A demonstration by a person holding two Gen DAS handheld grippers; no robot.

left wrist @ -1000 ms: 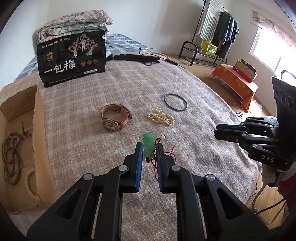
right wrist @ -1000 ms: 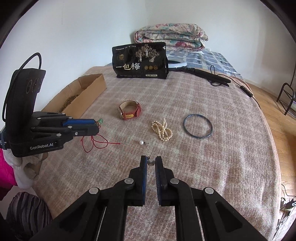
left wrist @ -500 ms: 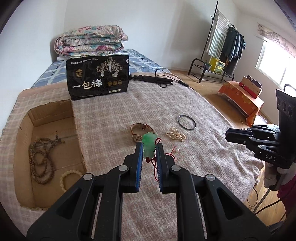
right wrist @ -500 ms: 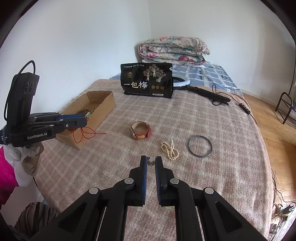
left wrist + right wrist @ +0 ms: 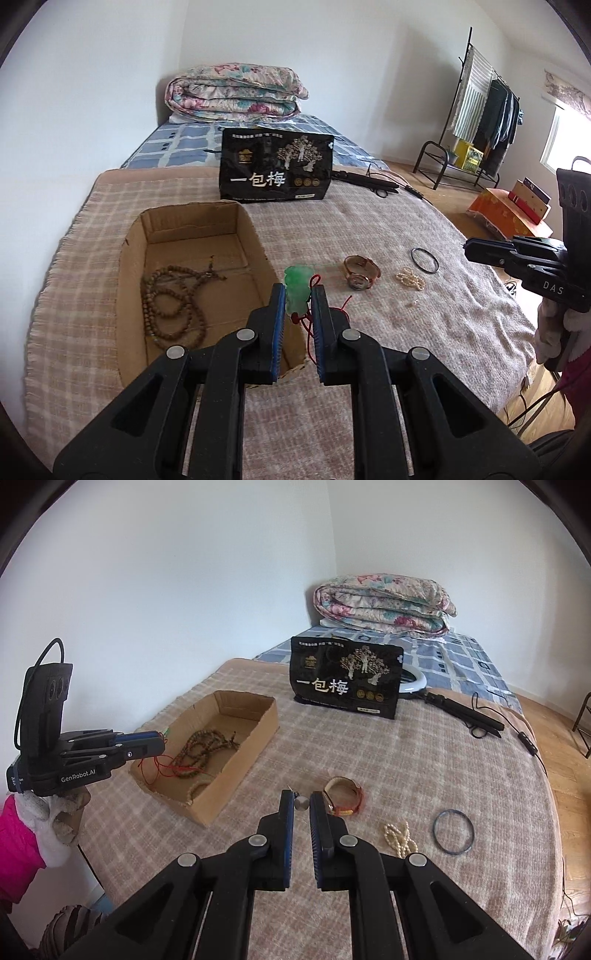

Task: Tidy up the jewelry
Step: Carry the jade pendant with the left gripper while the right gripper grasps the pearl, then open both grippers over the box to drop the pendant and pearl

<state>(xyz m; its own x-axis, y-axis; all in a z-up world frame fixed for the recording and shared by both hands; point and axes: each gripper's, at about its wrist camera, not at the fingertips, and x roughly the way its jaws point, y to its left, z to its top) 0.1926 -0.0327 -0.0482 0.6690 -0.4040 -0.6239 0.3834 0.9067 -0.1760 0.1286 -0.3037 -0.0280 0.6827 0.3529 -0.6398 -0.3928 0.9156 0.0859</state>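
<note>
My left gripper is shut on a green jade pendant with a red cord, held above the near right corner of the cardboard box. The box holds a brown bead necklace. In the right wrist view the left gripper hangs over the box, its red cord trailing inside. My right gripper is shut on a small pearl earring, held above the blanket. A watch, a pearl bracelet and a dark bangle lie on the blanket.
A black snack bag stands behind the box. A ring light with cable lies at the back right. A folded quilt sits on the bed. A clothes rack and an orange-covered stand lie beyond the right edge.
My left gripper has carried the jade pendant leftward to above the box. My right gripper has risen and moved left with the pearl earring in it.
</note>
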